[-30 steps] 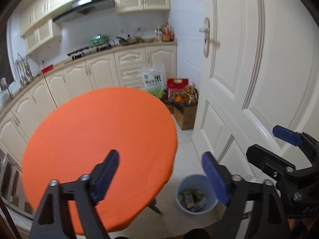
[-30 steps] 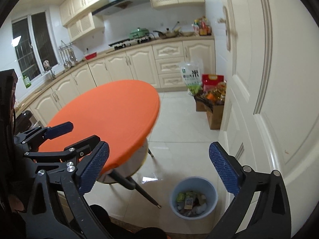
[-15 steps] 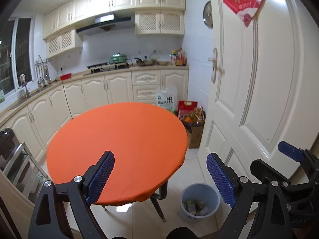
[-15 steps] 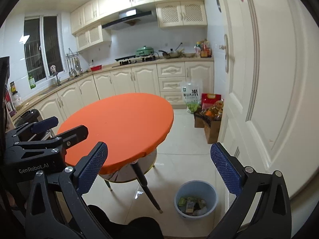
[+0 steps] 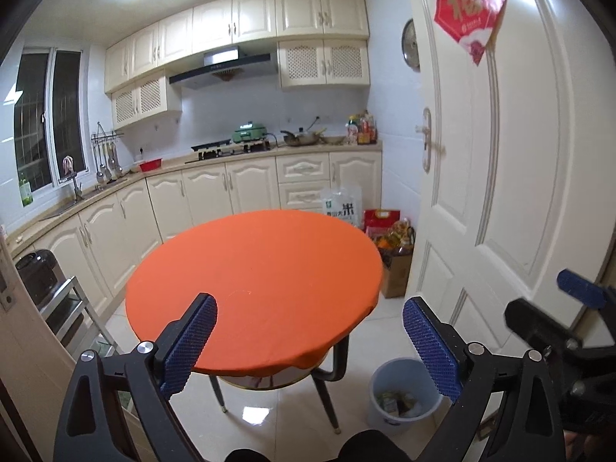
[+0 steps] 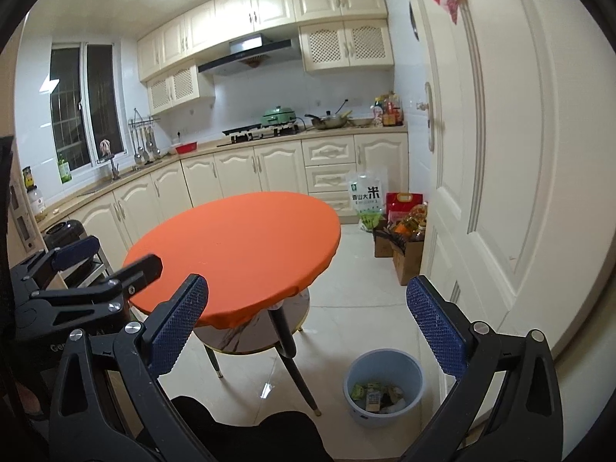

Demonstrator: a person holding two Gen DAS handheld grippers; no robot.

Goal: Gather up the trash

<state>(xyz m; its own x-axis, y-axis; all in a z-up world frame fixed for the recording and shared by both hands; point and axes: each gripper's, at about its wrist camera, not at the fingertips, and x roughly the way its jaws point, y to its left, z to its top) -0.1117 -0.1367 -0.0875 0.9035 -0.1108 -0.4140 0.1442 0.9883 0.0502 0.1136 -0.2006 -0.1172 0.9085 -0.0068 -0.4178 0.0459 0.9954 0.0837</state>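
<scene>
A light blue trash bin [image 5: 404, 389] stands on the floor right of the round table with the orange cloth [image 5: 254, 285]; it holds several wrappers [image 6: 375, 394]. The bin also shows in the right wrist view [image 6: 385, 385]. My left gripper [image 5: 312, 346] is open and empty, held high in front of the table. My right gripper [image 6: 308, 331] is open and empty, beside it. The right gripper shows at the right edge of the left wrist view [image 5: 577, 319], the left gripper at the left edge of the right wrist view [image 6: 88, 269]. No trash shows on the table top.
A white door [image 5: 500, 177] is close on the right. Cardboard boxes with groceries [image 6: 404, 238] and a rice bag [image 6: 365, 196] stand on the floor by the cream cabinets [image 5: 231, 196]. A metal rack with a black appliance [image 5: 38, 281] is at the left.
Both grippers have lifted and pulled back from the table, so the views now take in the whole table, the cabinets and the ceiling. Both stayed open and empty.
</scene>
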